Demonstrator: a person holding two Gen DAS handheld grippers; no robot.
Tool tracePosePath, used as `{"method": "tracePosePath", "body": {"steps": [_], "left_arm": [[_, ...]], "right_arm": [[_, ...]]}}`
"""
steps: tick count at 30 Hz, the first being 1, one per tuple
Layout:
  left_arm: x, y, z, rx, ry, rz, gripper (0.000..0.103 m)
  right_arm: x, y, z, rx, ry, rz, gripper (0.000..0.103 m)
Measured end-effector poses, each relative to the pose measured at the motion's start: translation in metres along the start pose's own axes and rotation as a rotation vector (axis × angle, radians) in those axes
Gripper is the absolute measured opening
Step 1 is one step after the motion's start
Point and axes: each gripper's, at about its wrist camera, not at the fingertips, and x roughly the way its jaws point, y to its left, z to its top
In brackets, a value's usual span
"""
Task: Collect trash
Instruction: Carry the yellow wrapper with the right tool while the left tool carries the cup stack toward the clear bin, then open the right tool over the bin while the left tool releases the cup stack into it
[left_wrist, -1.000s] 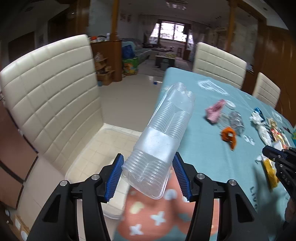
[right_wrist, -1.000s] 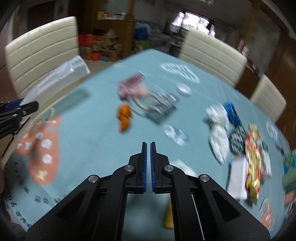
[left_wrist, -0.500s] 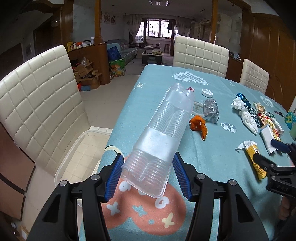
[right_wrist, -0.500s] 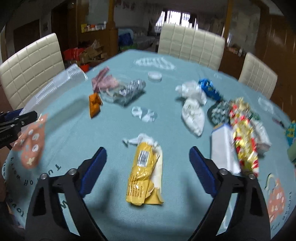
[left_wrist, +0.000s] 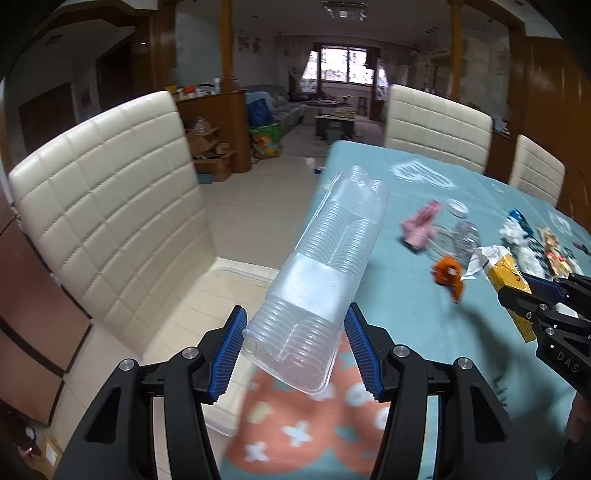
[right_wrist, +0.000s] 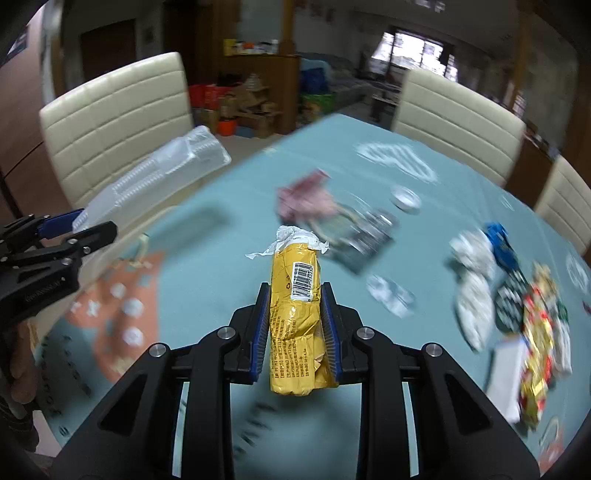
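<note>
My left gripper (left_wrist: 294, 312) is shut on a long clear ribbed plastic container (left_wrist: 332, 251), held up above the table's left edge and pointing away from me. The same container (right_wrist: 159, 173) and left gripper (right_wrist: 94, 221) show at the left of the right wrist view. My right gripper (right_wrist: 295, 288) has its jaws closing on a crumpled yellow wrapper (right_wrist: 291, 266) with a barcode and a torn white end; the pads press its sides and it hangs above the teal tablecloth (right_wrist: 207, 295). In the left wrist view, that wrapper (left_wrist: 504, 269) sits in the right gripper (left_wrist: 515, 286) at the right edge.
A clear plastic bin (left_wrist: 240, 267) rests on the cream chair (left_wrist: 110, 192) left of the table. More trash lies on the cloth: a pink wrapper (left_wrist: 421, 225), an orange scrap (left_wrist: 448, 275), a white lid (left_wrist: 458, 206), and foil and paper wrappers (right_wrist: 535, 325) at the right.
My right gripper went from shut to wide open over the yellow wrapper, then closed on it and lifted it off the cloth. The left gripper kept its hold on the clear container.
</note>
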Motion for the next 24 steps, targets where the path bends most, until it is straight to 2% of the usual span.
{"method": "tracePosePath", "body": {"steps": [8, 13, 14, 15, 16, 18, 24], "left_arm": [[0.017, 0.074, 0.015, -0.094, -0.006, 0.125, 0.054], [0.035, 0.101, 0.018, -0.141, 0.019, 0.141, 0.057], [0.038, 0.105, 0.018, -0.150, 0.025, 0.137, 0.059], [0.043, 0.108, 0.017, -0.159, 0.038, 0.130, 0.062], [0.047, 0.111, 0.016, -0.168, 0.049, 0.130, 0.072], [0.050, 0.115, 0.012, -0.187, 0.055, 0.140, 0.077], [0.054, 0.128, 0.000, -0.227, 0.085, 0.160, 0.078]], "right_arm": [[0.050, 0.079, 0.066, -0.124, 0.008, 0.158, 0.029], [0.080, 0.108, 0.094, -0.131, 0.018, 0.203, 0.032], [0.085, 0.111, 0.099, -0.132, 0.016, 0.208, 0.035], [0.089, 0.116, 0.103, -0.132, 0.016, 0.217, 0.041], [0.090, 0.116, 0.102, -0.131, 0.014, 0.221, 0.050], [0.090, 0.119, 0.105, -0.130, -0.002, 0.218, 0.064], [0.094, 0.123, 0.105, -0.141, -0.016, 0.206, 0.066]]}}
